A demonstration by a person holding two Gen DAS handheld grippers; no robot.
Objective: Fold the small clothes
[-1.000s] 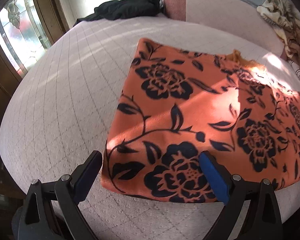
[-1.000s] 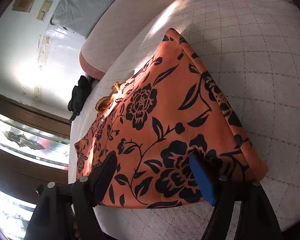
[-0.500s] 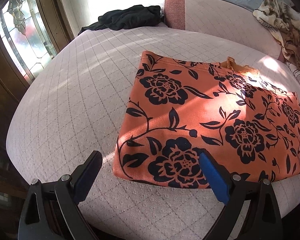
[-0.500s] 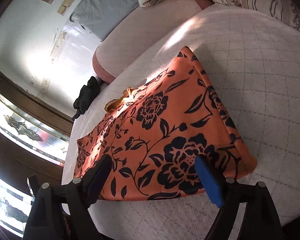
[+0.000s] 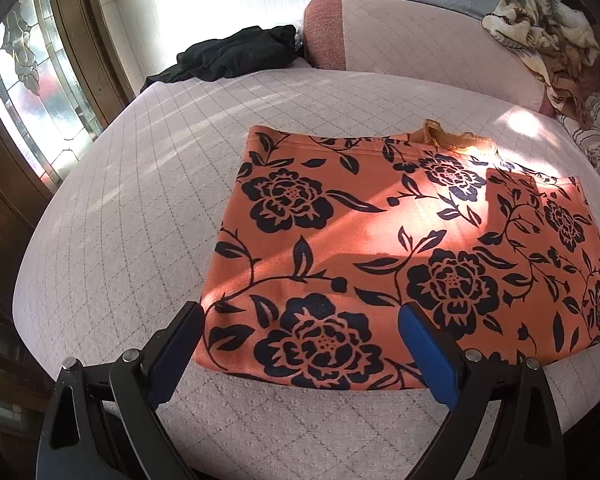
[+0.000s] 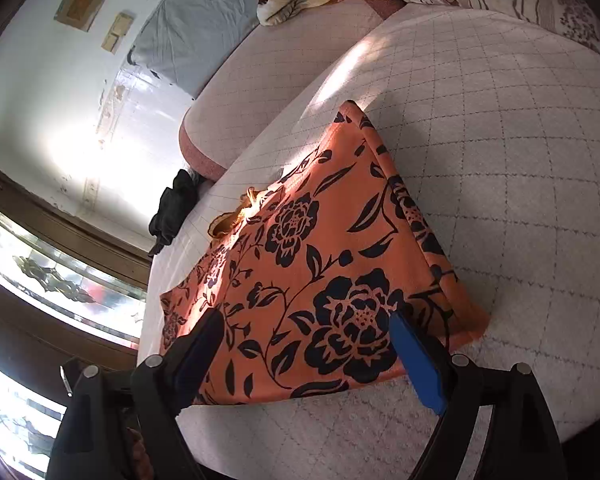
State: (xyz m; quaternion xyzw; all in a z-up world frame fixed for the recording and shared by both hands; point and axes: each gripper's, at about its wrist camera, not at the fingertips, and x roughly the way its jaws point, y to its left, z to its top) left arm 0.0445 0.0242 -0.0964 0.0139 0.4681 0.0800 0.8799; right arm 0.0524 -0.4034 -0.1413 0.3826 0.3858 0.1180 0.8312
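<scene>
**Risk check: folded floral garment lying free on the bed**

Quilted pale bedcover (image 5: 120, 208) is filling most of both views, with sunlight falling across it in bright patches. Beyond it, a padded headboard (image 5: 420, 36) is curving along the far edge, and a stained-glass window (image 5: 32, 92) is showing at the left.

An orange garment with black flowers (image 5: 380, 240) is lying flat near the middle of the bed, already folded into a rough rectangle. A tan lace edge (image 5: 448, 136) is protruding from its far side. A black garment (image 5: 240, 54) is lying well apart beside the headboard, and a crumpled beige blanket (image 5: 540, 28) is sitting at the far right.

The left gripper (image 5: 300, 344) is hovering over the garment's near corner with its jaws spread wide and nothing between them. The right gripper (image 6: 306, 354) is likewise standing released above the other near corner, its jaws having just been widening, with no cloth pinched.

Likely hazards:
- The soft, thick cloth is probably springing back, so an unpressed fold could be loosening.
- A pinch at the near edge could be catching only the top layer, peeling the fold open.
- The protruding lace is leaving the next fold uneven unless tucked in.
- Uneven lifting by the two grippers could be skewing the rectangle.
</scene>
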